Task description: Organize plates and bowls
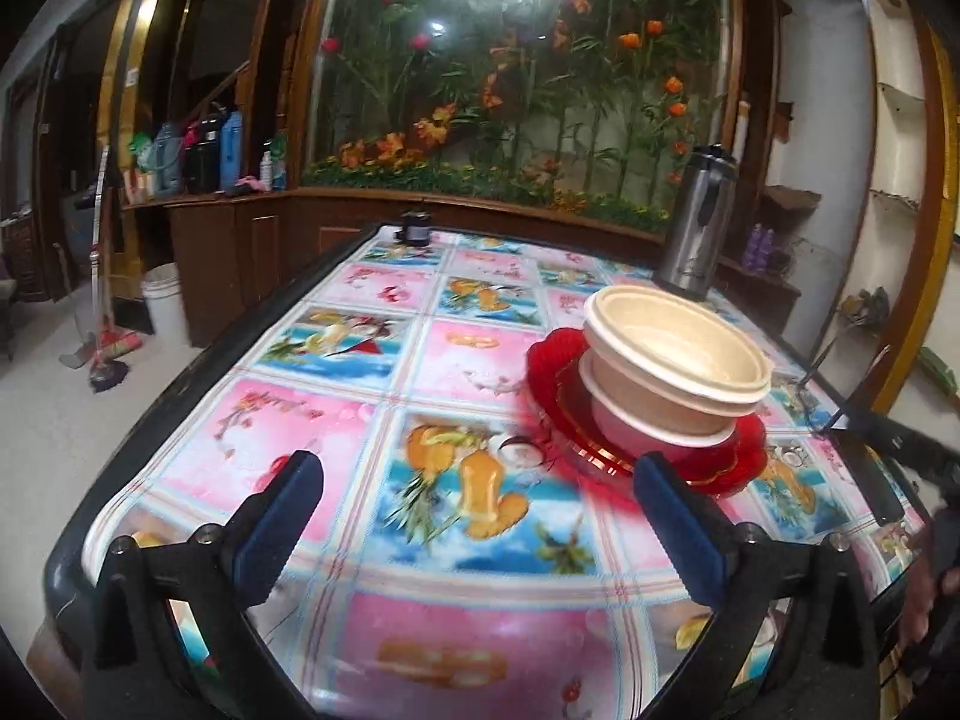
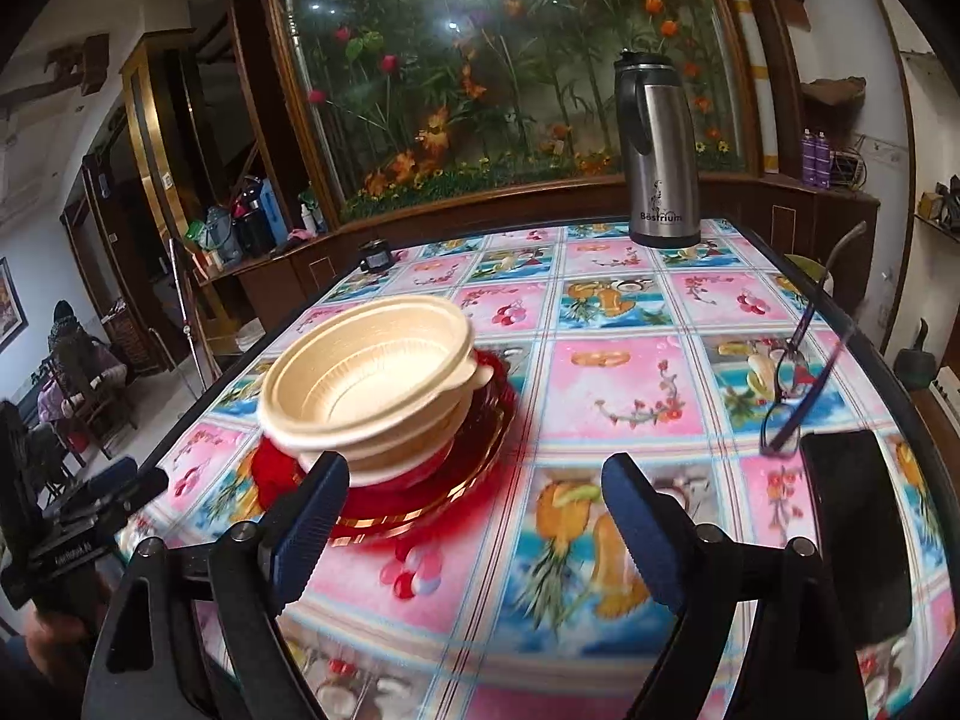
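A stack of cream bowls (image 1: 672,366) sits tilted on red plates (image 1: 558,360) on the patterned table. In the right wrist view the same cream bowls (image 2: 366,384) rest on the red plates (image 2: 420,498) at left of centre. My left gripper (image 1: 474,498) is open and empty, held above the table with the stack just beyond its right finger. My right gripper (image 2: 474,498) is open and empty, with the stack just beyond its left finger. The left gripper also shows at the left edge of the right wrist view (image 2: 102,492).
A steel thermos (image 2: 660,150) stands at the table's far side. Eyeglasses (image 2: 792,384) and a black phone (image 2: 852,534) lie at the table's right side. A small black object (image 2: 375,258) sits at the far left corner. The table edge (image 1: 198,360) drops to the floor on the left.
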Available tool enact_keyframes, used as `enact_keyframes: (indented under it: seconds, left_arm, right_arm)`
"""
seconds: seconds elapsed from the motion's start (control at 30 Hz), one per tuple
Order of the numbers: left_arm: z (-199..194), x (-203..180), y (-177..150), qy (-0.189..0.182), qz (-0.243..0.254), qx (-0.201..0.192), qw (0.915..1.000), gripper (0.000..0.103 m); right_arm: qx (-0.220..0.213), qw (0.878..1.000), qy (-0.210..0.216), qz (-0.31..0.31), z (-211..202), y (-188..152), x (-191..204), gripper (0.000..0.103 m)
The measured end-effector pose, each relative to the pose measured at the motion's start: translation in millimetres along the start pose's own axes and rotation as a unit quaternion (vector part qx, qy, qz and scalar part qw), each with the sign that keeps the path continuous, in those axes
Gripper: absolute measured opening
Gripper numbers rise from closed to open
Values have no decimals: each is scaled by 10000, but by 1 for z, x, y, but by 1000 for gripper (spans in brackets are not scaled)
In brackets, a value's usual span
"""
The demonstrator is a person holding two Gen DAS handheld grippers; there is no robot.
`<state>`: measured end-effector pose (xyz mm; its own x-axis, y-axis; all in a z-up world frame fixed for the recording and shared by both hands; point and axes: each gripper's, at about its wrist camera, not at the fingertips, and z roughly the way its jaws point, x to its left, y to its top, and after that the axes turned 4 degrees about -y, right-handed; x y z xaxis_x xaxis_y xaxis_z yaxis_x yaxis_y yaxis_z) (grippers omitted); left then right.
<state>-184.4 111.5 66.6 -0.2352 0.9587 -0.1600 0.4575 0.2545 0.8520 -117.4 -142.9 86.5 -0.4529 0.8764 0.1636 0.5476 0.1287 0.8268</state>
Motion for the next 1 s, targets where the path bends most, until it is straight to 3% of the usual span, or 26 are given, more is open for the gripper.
enact_keyframes:
  seconds: [0.2, 0.3, 0.37, 0.7, 0.8, 0.9, 1.0]
  left_arm:
    - [-21, 2, -20, 362, 2, 98, 9993, 103]
    - [-33, 3, -28, 276, -110, 72, 9995, 103]
    - [-40, -1, -31, 405, -86, 47, 9991, 103]
    - [-37, -53, -36, 580, 633, 297, 9959, 103]
    - [-31, -63, -35, 726, 723, 351, 9941, 103]
    - [-19, -68, -31, 730, 791, 686, 9918, 103]
    - [-14, -69, -30, 710, 761, 643, 9925, 103]
  right_arm:
    - [-37, 9999, -66, -145, -32, -39, 26, 96]
    - [95, 9999, 13, 96, -42, -57, 31, 96]
    - [200, 9996, 46, 173, -48, -64, 35, 96]
    - [33, 10000, -86, 20, -83, -64, 36, 97]
    - [10, 9999, -50, 96, -82, -63, 28, 97]
    - [16, 10000, 15, 85, -80, -62, 26, 97]
    - [32, 10000, 77, -3, -76, -60, 26, 97]
